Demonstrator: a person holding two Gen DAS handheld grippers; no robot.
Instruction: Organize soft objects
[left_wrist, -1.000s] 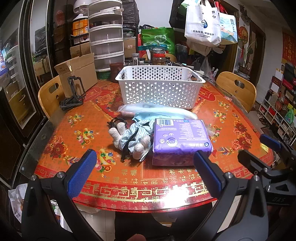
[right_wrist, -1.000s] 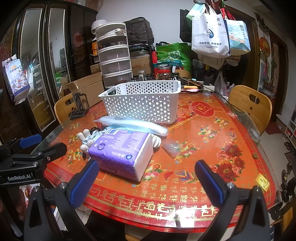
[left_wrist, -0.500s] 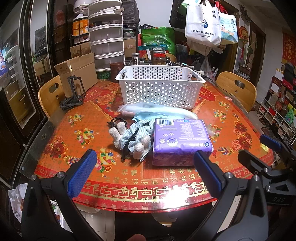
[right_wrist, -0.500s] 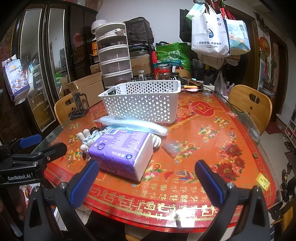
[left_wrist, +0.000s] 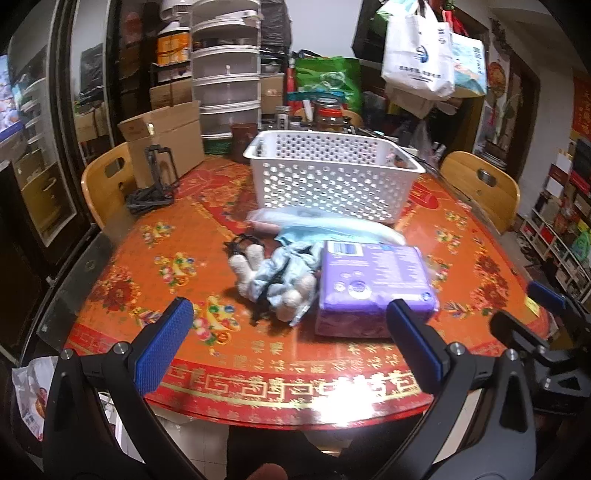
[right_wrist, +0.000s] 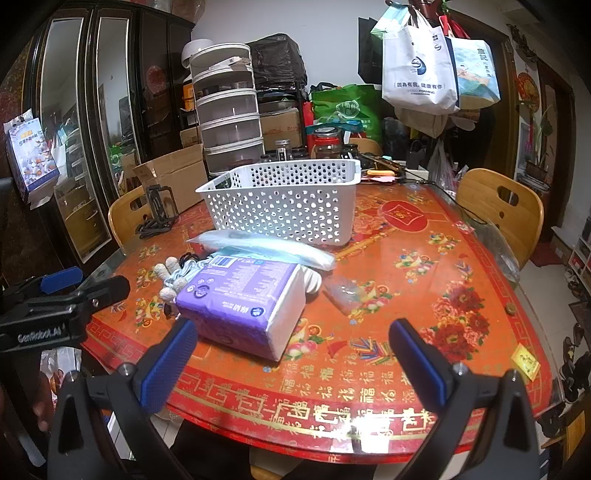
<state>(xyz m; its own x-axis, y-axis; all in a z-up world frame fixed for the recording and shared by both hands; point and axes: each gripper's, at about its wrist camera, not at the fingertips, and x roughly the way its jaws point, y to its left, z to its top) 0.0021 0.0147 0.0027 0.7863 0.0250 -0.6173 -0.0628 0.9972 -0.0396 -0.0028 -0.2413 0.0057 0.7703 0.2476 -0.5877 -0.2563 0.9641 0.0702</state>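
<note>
A purple tissue pack (left_wrist: 373, 284) (right_wrist: 240, 299) lies on the red patterned table (left_wrist: 258, 365). To its left lies a soft doll in pale blue clothes (left_wrist: 275, 275) (right_wrist: 173, 277). Behind both rests a long pale blue plastic-wrapped bundle (left_wrist: 325, 225) (right_wrist: 266, 245). Further back stands a white perforated basket (left_wrist: 328, 177) (right_wrist: 284, 199). My left gripper (left_wrist: 288, 343) hovers open at the table's near edge, in front of the doll and pack. My right gripper (right_wrist: 291, 354) is open too, just right of the pack's near corner. Neither holds anything.
Wooden chairs (left_wrist: 107, 184) (right_wrist: 502, 210) stand at the table's left and right. A black stand (left_wrist: 155, 184) and a cardboard box (left_wrist: 162, 144) sit at the back left. Jars, stacked drawers (right_wrist: 229, 114) and hanging bags (right_wrist: 421, 62) crowd the far side. A small clear packet (right_wrist: 347, 291) lies right of the pack.
The left gripper has shifted slightly, leaving its view a little blurred. Objects on the table stay where they were, and the right gripper has barely moved.
</note>
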